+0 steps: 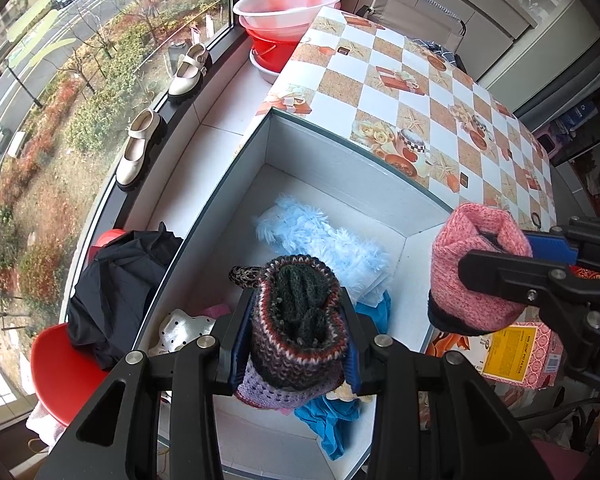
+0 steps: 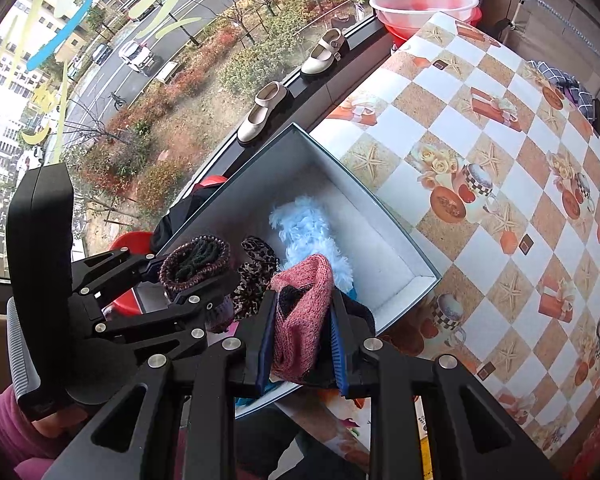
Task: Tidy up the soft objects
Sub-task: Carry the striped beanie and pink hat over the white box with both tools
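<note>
the box (image 1: 340,168) sits at the worktop (image 1: 420,92) edge nearest the window sill (image 1: 220,104), where two shoes (image 1: 138,148) stand. a fluffy cloth (image 1: 324,240) lies inside the box; basins (image 1: 288,4) are stacked behind.

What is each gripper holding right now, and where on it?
Left gripper clamps the dark striped knit roll across its middle; right gripper clamps the pink knit roll across its middle.

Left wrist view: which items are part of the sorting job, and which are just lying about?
Job items:
striped knit piece, in the left gripper
pink knit piece, in the right gripper
fluffy blue item
grey box

Lying about:
cream shoes
red basins
black garment
</note>
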Tool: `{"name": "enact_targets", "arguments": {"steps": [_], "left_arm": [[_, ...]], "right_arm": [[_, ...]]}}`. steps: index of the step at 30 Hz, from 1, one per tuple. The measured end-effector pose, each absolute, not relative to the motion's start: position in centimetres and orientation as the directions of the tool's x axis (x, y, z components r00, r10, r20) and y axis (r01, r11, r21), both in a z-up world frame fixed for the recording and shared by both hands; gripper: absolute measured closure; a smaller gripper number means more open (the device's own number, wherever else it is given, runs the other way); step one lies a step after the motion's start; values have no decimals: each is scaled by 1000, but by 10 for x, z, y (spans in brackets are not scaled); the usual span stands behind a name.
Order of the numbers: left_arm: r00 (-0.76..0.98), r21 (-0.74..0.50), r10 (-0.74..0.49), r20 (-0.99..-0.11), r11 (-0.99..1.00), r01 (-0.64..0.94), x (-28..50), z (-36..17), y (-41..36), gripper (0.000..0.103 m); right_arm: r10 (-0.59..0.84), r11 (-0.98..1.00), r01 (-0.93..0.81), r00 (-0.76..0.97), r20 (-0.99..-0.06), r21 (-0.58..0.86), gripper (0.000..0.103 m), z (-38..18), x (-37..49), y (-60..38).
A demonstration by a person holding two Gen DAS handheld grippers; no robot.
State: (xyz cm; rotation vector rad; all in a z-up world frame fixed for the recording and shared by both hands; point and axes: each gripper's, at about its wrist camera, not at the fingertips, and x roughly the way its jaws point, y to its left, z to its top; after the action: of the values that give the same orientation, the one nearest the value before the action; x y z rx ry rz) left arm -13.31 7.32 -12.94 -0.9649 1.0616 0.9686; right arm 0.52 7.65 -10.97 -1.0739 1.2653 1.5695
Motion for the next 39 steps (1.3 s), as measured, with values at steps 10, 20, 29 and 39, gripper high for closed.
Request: {"name": "enact_targets", "arguments": {"steps": [10, 20, 29, 39], "left_arm": [[185, -140, 131, -974, 290, -947, -128, -142, 81, 62], [180, -140, 114, -977, 295, -945, -124, -151, 84, 62], [164, -124, 111, -980, 301, -945, -122, -157, 90, 62], [141, -103, 103, -985, 306, -946, -120, -167, 94, 62]], "right_arm": [[73, -124, -954, -283, -956, 273, 77, -119, 9, 85], [57, -113, -956, -277, -959, 270, 77, -125, 11, 91], [44, -113, -958, -271, -962, 265, 77, -132, 10, 95], [40, -112, -960, -264, -964, 258, 77, -142, 10, 102]]}}
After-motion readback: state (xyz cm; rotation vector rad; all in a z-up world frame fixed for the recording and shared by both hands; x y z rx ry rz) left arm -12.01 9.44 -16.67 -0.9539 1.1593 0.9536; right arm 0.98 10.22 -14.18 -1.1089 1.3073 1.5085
